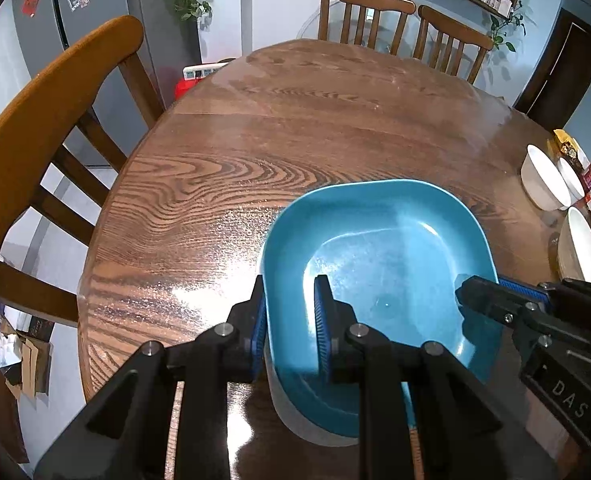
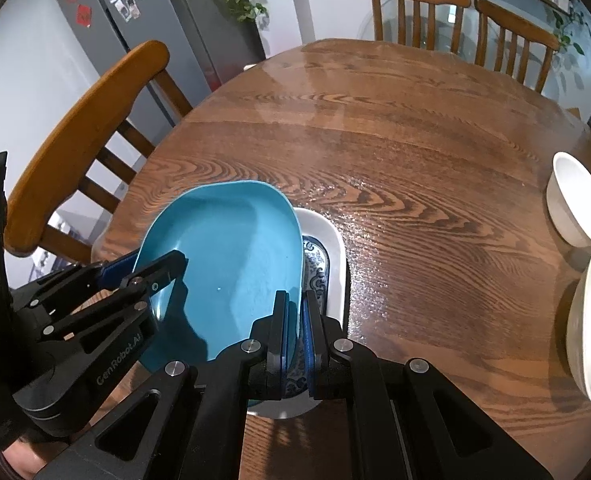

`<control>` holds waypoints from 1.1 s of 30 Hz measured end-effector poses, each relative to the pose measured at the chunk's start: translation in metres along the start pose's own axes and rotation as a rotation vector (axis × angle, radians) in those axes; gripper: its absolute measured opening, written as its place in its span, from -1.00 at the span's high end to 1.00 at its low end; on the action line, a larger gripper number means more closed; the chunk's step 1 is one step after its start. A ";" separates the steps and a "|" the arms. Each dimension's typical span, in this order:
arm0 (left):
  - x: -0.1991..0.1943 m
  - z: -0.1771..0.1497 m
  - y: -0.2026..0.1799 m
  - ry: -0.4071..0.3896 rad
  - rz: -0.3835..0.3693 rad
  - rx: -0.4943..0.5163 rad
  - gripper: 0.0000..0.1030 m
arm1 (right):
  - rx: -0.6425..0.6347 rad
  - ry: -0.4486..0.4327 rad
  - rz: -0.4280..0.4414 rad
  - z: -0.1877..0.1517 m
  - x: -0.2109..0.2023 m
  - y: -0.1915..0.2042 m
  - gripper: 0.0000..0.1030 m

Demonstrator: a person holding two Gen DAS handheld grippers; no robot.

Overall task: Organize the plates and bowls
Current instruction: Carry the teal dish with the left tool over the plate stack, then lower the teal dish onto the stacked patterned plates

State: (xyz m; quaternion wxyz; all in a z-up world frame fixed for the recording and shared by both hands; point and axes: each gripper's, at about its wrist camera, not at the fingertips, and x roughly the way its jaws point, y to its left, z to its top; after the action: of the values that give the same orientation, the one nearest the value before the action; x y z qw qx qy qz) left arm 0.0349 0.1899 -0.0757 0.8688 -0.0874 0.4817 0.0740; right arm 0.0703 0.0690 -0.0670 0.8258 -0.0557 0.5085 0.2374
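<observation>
Both grippers clamp the blue plate (image 2: 223,264): left gripper (image 1: 289,320) w/ jaws astride its left rim, right gripper (image 2: 294,320) pinching the right. Plate sits tilted over a white patterned dish (image 2: 327,248) on table (image 2: 415,160), prob. for stacking. White bowls (image 2: 575,200) wait nearby.

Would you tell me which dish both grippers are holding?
The blue plate, gripped on opposite rims; the white patterned plate lies beneath it, and the white bowls stand untouched.

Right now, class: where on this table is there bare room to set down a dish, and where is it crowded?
Free: the table from the blue plate to the far chairs. Crowded: the right edge, with white bowls, and the near edge, where both grippers hold the plate.
</observation>
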 end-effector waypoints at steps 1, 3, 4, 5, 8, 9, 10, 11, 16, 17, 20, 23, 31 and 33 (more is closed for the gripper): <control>0.001 0.000 0.000 0.003 0.000 0.001 0.64 | 0.003 0.004 0.001 0.000 0.001 -0.001 0.84; 0.003 -0.001 0.000 0.008 0.000 0.004 0.64 | 0.008 0.011 0.002 0.000 0.003 -0.002 0.84; 0.003 -0.001 0.000 0.010 0.001 0.005 0.64 | 0.008 0.012 0.001 0.001 0.004 -0.002 0.84; 0.004 -0.002 -0.001 0.013 0.001 0.005 0.64 | 0.008 0.014 0.001 0.001 0.004 -0.002 0.84; 0.005 -0.002 -0.003 0.019 0.001 0.008 0.64 | 0.010 0.019 0.000 0.002 0.007 -0.003 0.84; 0.005 -0.003 -0.004 0.020 0.002 0.010 0.64 | 0.011 0.020 -0.001 0.002 0.008 -0.003 0.84; 0.005 -0.003 -0.005 0.020 0.003 0.012 0.64 | 0.013 0.021 -0.001 0.002 0.008 -0.004 0.84; 0.006 -0.003 -0.005 0.021 0.004 0.014 0.64 | 0.014 0.022 -0.001 0.001 0.008 -0.004 0.84; 0.008 -0.003 -0.004 0.027 0.002 0.017 0.64 | 0.016 0.024 -0.002 0.002 0.009 -0.005 0.84; 0.008 -0.003 -0.004 0.026 0.002 0.021 0.64 | 0.016 0.024 -0.002 0.002 0.009 -0.005 0.84; 0.008 -0.004 -0.005 0.027 0.005 0.029 0.64 | 0.019 0.028 -0.003 0.002 0.010 -0.005 0.84; 0.009 -0.005 -0.006 0.028 0.007 0.037 0.64 | 0.023 0.031 -0.005 0.002 0.011 -0.006 0.84; 0.012 -0.009 -0.009 0.031 0.013 0.059 0.63 | 0.042 0.047 -0.003 0.000 0.015 -0.009 0.84; 0.013 -0.009 -0.010 0.033 0.015 0.064 0.63 | 0.044 0.052 -0.006 -0.001 0.016 -0.009 0.84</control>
State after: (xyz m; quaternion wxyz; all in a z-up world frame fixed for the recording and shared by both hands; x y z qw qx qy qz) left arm 0.0360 0.1789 -0.0904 0.8625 -0.0570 0.4987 0.0637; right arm 0.0798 0.0659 -0.0823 0.8141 -0.0452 0.5347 0.2222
